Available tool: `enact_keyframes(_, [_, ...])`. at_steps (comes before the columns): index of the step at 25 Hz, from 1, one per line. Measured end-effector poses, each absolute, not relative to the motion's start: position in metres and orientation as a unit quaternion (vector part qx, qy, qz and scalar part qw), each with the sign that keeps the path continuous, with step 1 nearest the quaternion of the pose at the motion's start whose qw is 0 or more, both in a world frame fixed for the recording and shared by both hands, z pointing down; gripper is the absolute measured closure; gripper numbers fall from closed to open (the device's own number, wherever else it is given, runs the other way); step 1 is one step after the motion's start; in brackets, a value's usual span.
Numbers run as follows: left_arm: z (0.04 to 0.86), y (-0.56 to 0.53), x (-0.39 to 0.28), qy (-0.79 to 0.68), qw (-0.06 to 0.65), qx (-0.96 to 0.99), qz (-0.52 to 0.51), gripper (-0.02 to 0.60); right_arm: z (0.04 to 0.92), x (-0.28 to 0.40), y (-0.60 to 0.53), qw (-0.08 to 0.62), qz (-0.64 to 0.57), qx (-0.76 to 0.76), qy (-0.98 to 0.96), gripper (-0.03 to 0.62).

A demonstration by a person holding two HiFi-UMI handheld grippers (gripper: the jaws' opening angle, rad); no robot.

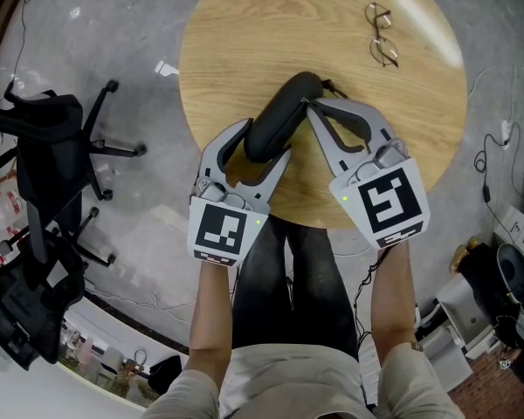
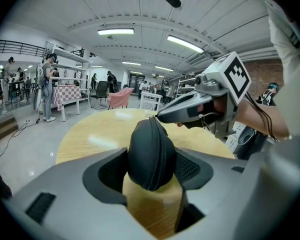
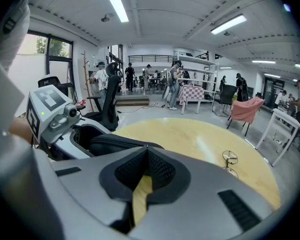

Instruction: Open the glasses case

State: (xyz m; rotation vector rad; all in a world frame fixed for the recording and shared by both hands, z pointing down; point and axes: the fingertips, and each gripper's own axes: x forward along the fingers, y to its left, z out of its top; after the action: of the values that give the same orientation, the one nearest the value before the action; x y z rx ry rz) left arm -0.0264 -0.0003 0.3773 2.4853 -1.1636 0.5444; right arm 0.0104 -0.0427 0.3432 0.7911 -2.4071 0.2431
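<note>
A black zippered glasses case [image 1: 282, 105] lies on the round wooden table [image 1: 244, 33], pointing away from me. My left gripper [image 1: 266, 138] straddles its near end, and both pads press on the case [image 2: 151, 149] in the left gripper view. My right gripper [image 1: 311, 103] comes in from the right with its jaws shut. Its tips [image 2: 159, 118] meet at the case's far end, pinching the small zipper pull [image 2: 151, 117]. In the right gripper view the case [image 3: 115, 144] lies just beyond the shut tips [image 3: 147, 153].
A pair of thin-rimmed glasses [image 1: 382, 35] lies unfolded at the table's far right, also visible in the right gripper view [image 3: 230, 159]. A black office chair [image 1: 52, 147] stands on the floor to the left. My legs are under the table's near edge.
</note>
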Motion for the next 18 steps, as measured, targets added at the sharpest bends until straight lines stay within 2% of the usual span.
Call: enact_keyframes(18, [0.383,0.008,-0.028,-0.409,0.178,0.872,0.201,0.293,0.354,0.021,-0.054,0.301,0.126,0.311,-0.893,0.575])
